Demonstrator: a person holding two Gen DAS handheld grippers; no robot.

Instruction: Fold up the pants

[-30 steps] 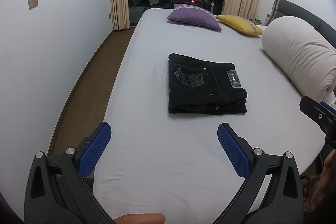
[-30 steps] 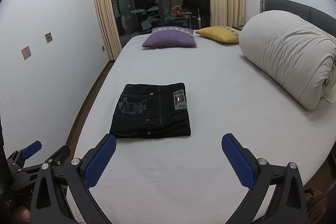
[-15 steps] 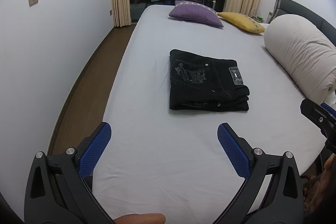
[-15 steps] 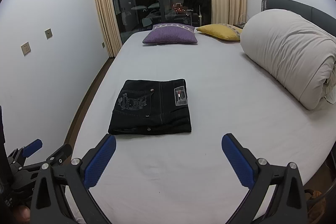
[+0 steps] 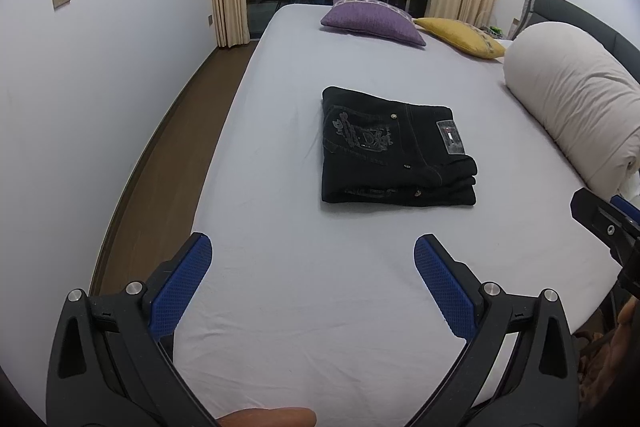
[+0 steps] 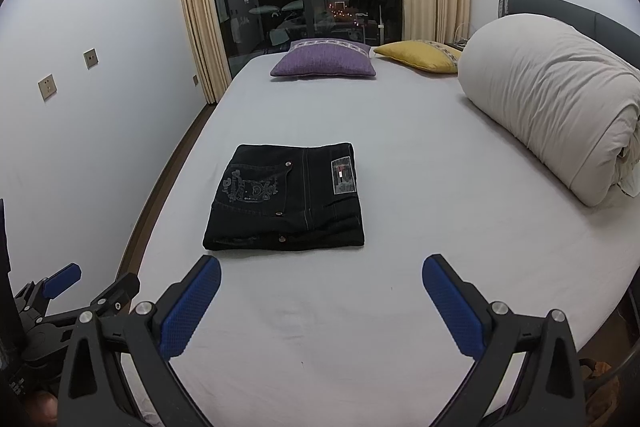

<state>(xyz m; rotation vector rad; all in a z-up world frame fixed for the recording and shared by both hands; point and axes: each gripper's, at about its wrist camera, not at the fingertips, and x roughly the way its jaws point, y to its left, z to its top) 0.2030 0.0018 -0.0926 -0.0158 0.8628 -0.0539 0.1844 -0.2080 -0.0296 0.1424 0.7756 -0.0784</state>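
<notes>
A pair of black pants (image 5: 394, 151) lies folded into a neat rectangle on the white bed (image 5: 304, 235). It also shows in the right wrist view (image 6: 288, 197), back pocket and label on top. My left gripper (image 5: 312, 251) is open and empty, held above the sheet well short of the pants. My right gripper (image 6: 322, 271) is open and empty, just short of the pants' near edge. The left gripper shows at the lower left of the right wrist view (image 6: 94, 281).
A rolled cream duvet (image 6: 556, 131) lies along the bed's right side. A purple cushion (image 6: 326, 63) and a yellow cushion (image 6: 420, 55) sit at the far end. A white wall and strip of wooden floor (image 5: 160, 163) run along the left.
Both grippers have tilted down a little; the pants sit lower in both views. The pants have not moved and both grippers stay open.
</notes>
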